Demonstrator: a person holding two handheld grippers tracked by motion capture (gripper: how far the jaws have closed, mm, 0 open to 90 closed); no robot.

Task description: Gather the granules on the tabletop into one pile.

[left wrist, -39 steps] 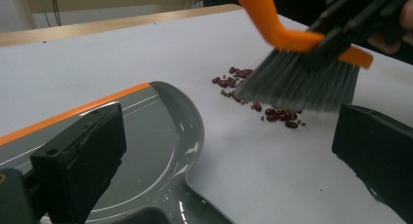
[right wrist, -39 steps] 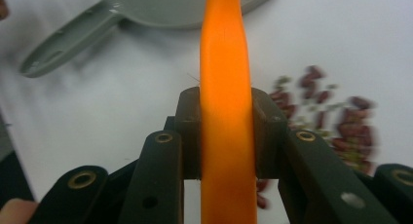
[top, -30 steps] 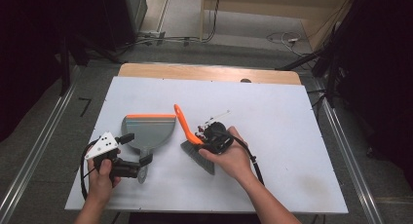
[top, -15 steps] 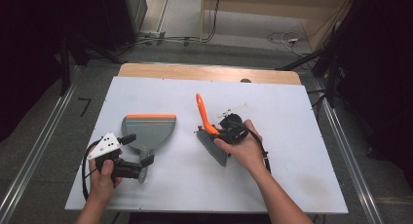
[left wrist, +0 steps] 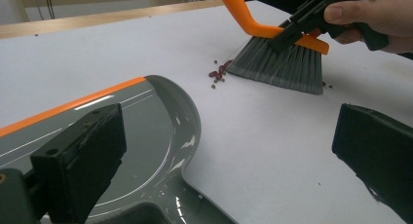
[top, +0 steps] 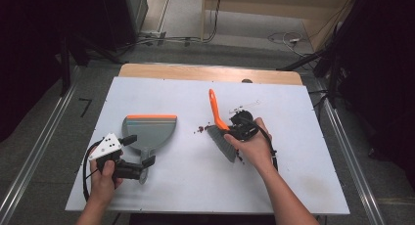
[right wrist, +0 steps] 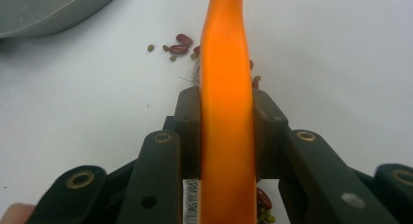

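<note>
A grey dustpan [top: 149, 129] with an orange lip lies on the white table [top: 303, 137], left of centre. My left gripper [top: 140, 150] stands open astride the pan's handle; in the left gripper view the jaws stand wide apart with the dustpan [left wrist: 146, 136] low between them, unpressed. A brush [top: 215, 112] with an orange handle and grey bristles [left wrist: 277, 68] stands right of the pan. My right gripper [top: 236, 127] is shut on that handle [right wrist: 227, 87], which is clamped between the pads. A small heap of red and green beans [top: 200, 130] [left wrist: 218, 74] [right wrist: 179, 46] lies just left of the bristles.
A wooden strip [top: 205, 72] runs along the table's far edge. Metal rails [top: 39, 151] flank the table, and cables [top: 284, 38] lie on the floor behind. Bare white tabletop stretches to the right and front of the right hand.
My right gripper has carried the brush to the right, away from the dustpan, baring the beans left of the bristles. The left gripper and the pan have stayed put.
</note>
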